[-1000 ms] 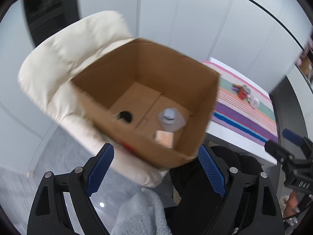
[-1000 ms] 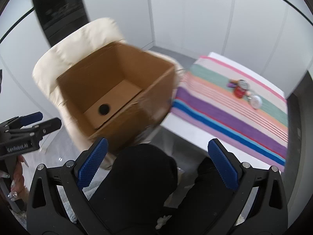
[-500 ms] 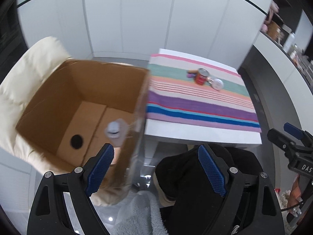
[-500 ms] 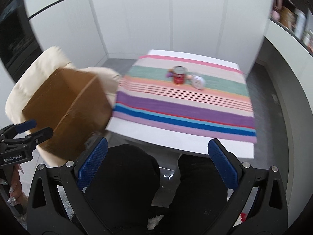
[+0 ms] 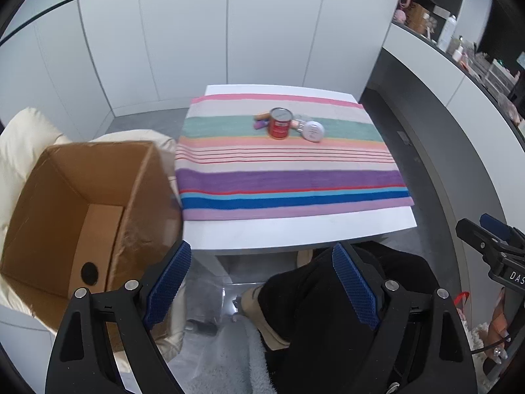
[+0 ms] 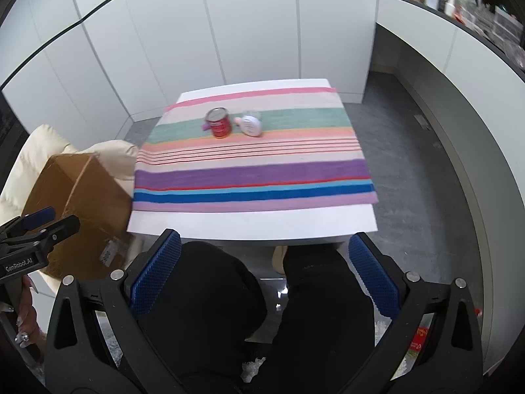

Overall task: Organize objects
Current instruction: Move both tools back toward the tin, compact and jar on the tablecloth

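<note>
at the far left a cream chair (image 5: 19,144) carried an open cardboard box (image 5: 82,203), which stood just beside the left edge of a white table (image 5: 295,229). the box floor showed a round dark hole (image 5: 89,273); the rest of the inside was partly hidden by the near wall. from the right wrist view a pale label (image 6: 110,252) was stuck on the outside of the box, its print too small to read.

a striped cloth (image 5: 288,177) covered most of the tabletop, leaving a bare white strip along the near edge. toward the far edge of the tabletop, on the green stripe, stood an upright red can (image 5: 280,124) with a white label whose writing could not be made out. just left of it lay a small purple thing (image 5: 260,125) and an orange one, both too small to name. touching the can's right side sat a round white jar (image 5: 313,130), tipped toward the camera, with faint print on its lid.

white cupboard doors (image 5: 183,32) lined the back wall, the floor was grey (image 6: 410,164), and a dark shelf (image 5: 459,42) of bottles and bits ran along the right.

the left tongs (image 5: 262,280) hung wide apart over the person's black-clad knees, gripping nothing. the right tongs (image 6: 265,271) were likewise spread wide and empty. the left tool's body read "cenrobot.ai" in the right wrist view; the right tool showed "das".
</note>
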`<state>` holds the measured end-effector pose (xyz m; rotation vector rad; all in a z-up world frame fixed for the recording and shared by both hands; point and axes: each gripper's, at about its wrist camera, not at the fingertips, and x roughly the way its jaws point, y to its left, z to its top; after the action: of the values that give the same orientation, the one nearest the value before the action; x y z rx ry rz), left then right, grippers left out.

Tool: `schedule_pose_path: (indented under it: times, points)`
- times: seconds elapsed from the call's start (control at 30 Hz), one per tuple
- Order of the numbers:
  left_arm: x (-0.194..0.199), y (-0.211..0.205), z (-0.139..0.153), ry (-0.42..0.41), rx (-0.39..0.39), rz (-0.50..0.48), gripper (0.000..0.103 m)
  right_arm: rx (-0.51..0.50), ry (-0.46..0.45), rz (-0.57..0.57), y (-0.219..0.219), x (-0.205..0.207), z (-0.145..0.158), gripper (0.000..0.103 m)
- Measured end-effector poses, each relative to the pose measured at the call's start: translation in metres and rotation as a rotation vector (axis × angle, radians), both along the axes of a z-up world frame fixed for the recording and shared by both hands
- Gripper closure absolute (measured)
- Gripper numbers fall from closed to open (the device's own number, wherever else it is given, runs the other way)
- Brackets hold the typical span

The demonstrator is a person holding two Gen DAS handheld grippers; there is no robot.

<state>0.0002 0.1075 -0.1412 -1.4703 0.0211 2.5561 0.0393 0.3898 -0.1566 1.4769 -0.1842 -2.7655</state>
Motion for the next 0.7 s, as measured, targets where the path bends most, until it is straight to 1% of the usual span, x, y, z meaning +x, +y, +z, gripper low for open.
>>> schedule_pose_path:
  times: [0.17, 0.3, 0.43, 0.53, 0.7]
  points:
    - [-0.012, 0.017, -0.008, -0.025, -0.014, -0.026, 0.014, -0.002, -0.016, -0.039, 0.021, -0.008, -0.010, 0.000]
    - [-0.027, 0.027, -0.019, -0.081, 0.023, -0.036, 0.014, 0.006, -0.032, -0.050, 0.028, -0.024, -0.020, 0.000]
    - [-0.049, 0.036, -0.026, -0.113, 0.051, -0.023, 0.014, 0.016, -0.047, -0.046, 0.029, -0.045, -0.033, 0.000]
    - [-0.069, 0.043, -0.029, -0.105, 0.045, 0.011, 0.014, 0.029, -0.066, -0.040, 0.028, -0.067, -0.044, 0.000]
    - [-0.114, 0.059, -0.037, -0.076, 0.005, 0.015, 0.014, 0.052, -0.085, -0.035, 0.028, -0.102, -0.059, 0.000]
